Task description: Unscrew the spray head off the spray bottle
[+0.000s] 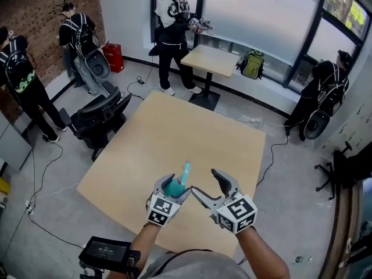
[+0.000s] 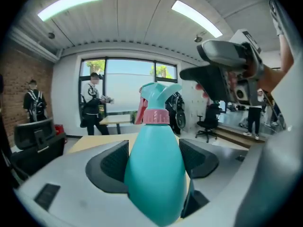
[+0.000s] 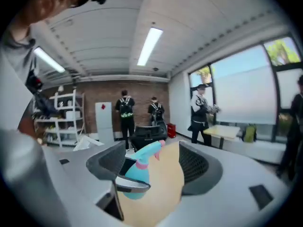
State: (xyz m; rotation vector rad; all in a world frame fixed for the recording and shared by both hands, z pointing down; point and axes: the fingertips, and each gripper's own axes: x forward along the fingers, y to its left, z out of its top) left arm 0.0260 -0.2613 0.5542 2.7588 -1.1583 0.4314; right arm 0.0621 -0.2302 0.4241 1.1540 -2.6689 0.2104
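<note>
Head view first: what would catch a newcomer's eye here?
A teal spray bottle with a pink collar, gripped by the left claw over the wooden table. Right beside it the right claw stands wide open, empty. Several people stand around the room's edges.

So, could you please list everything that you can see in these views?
bottle: one, teal with pink collar, in left claw above table
table: one, light wood, below the claws
small table: one, light wood, by the window
chairs: two, black, one left of table, one at right edge
backpack: one, green, by the window
box: one, red, by far wall
people: four, mostly black clothes, standing around
left claw: grey, shut on bottle
right claw: grey, open, empty
</note>
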